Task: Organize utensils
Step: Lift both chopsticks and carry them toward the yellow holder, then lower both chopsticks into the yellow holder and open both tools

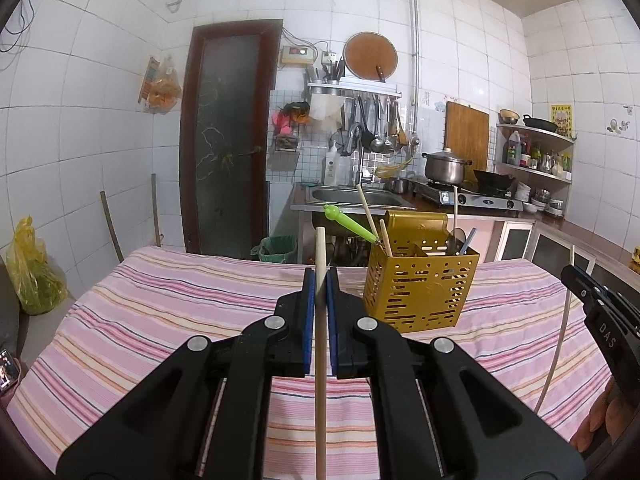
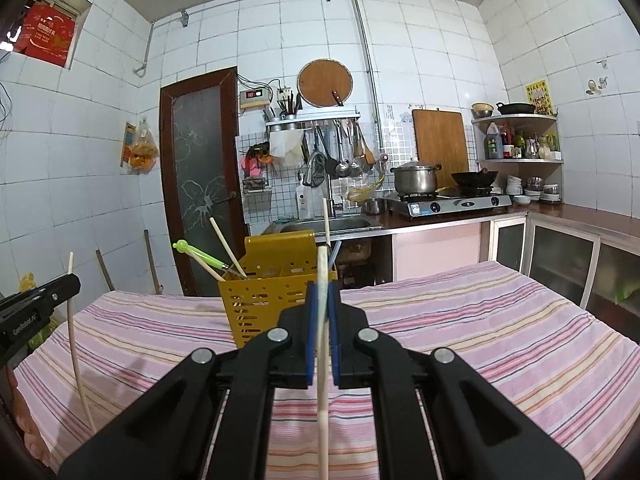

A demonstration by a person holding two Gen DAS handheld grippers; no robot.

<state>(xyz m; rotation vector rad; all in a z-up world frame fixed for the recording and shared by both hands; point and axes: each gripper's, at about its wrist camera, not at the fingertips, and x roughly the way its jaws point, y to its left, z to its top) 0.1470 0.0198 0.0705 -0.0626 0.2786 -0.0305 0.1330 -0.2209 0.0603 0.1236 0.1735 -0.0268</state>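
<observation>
Wooden chopsticks, one per gripper (image 1: 320, 280) (image 2: 323, 292), perhaps five utensils in one yellow caddy (image 1: 420, 288).

Both held chopsticks (image 1: 320, 360) (image 2: 323, 380) run off the bottom edge. Inside the yellow utensil holder (image 1: 416, 292), the lower ends of the green-handled utensil (image 1: 352, 224) and 2 chopsticks (image 1: 370, 216) are hidden.

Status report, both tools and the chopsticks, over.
Left tool shut on pale wooden chopstick. Right tool likewise. Yellow perforated utensil caddy ahead, nothing blocking.
</observation>
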